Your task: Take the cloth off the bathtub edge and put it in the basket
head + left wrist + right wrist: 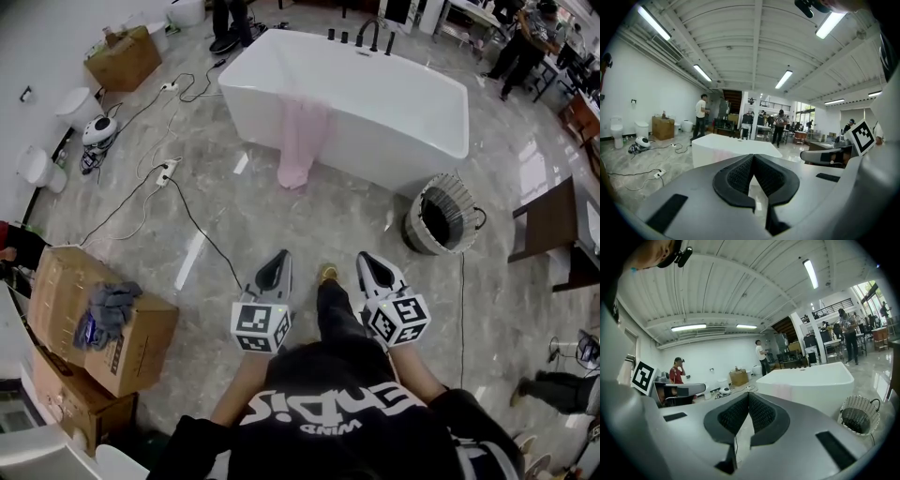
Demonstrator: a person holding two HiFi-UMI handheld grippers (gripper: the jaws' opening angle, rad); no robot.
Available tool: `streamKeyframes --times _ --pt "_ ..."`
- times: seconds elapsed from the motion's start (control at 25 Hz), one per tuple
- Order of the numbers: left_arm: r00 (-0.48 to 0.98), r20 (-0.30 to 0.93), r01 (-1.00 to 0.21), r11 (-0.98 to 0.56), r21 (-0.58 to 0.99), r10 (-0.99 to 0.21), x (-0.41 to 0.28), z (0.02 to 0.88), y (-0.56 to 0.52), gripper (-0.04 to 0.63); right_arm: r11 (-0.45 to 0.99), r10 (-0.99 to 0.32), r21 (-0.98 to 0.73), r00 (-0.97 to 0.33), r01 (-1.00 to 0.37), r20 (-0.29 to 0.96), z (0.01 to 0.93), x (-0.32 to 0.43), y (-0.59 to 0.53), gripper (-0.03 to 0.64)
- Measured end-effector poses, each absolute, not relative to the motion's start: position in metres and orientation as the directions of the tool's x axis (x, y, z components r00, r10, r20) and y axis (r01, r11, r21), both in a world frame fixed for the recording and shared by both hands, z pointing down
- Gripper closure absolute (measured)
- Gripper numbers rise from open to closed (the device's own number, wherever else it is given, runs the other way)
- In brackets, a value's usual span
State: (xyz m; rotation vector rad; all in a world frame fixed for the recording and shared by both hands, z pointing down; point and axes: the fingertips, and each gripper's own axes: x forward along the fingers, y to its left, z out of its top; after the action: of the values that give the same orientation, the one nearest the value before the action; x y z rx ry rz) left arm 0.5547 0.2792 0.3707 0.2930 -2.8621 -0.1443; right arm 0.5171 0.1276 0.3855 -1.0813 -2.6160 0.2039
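Observation:
A pink cloth point(302, 141) hangs over the near edge of the white bathtub point(394, 103) and reaches down to the floor. The grey woven basket point(444, 217) stands on the floor by the tub's right end; it also shows as the basket point(859, 415) low at the right of the right gripper view. My left gripper point(277, 265) and right gripper point(371, 267) are held side by side near my body, well short of the tub. Both are shut with nothing between the jaws. The tub point(726, 147) lies ahead in the left gripper view.
Cables and a power strip point(167, 172) trail across the floor at left. Cardboard boxes point(98, 319) stand at lower left with a grey rag on top. A dark table point(558, 225) is at right. People stand at the back and right.

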Motion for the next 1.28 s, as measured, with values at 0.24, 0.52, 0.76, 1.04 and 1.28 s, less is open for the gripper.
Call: streamKeyframes --times 0.24,0.52,0.76,1.04,1.28 --pt "-0.949 0.241 -0.179 0.976 0.121 -0.204 0.488 0.366 0.296 0.583 0.692 0.722 -0.252 -0.652 0.677 0.231 0.386 0.450 0.146 0.604" --pt "-0.957 0.234 -0.148 0.983 0.112 -0.171 0.396 0.345 0.311 0.583 0.674 0.739 -0.253 -0.635 0.694 0.227 0.369 0.354 0.158 0.604" --pt "-0.964 0.219 -0.125 0.985 0.117 -0.148 0.324 0.338 0.320 0.583 0.657 0.754 -0.250 -0.620 0.712 0.218 0.364 0.280 0.166 0.604" --pt "-0.969 0.220 -0.088 0.990 0.107 -0.109 0.265 0.330 0.336 0.583 0.645 0.764 -0.263 -0.608 0.717 0.216 0.361 0.212 0.176 0.604" --pt "-0.966 0.240 -0.072 0.992 0.105 -0.096 0.218 0.343 0.360 0.583 0.633 0.774 -0.287 -0.592 0.719 0.226 0.375 0.166 0.201 0.604"
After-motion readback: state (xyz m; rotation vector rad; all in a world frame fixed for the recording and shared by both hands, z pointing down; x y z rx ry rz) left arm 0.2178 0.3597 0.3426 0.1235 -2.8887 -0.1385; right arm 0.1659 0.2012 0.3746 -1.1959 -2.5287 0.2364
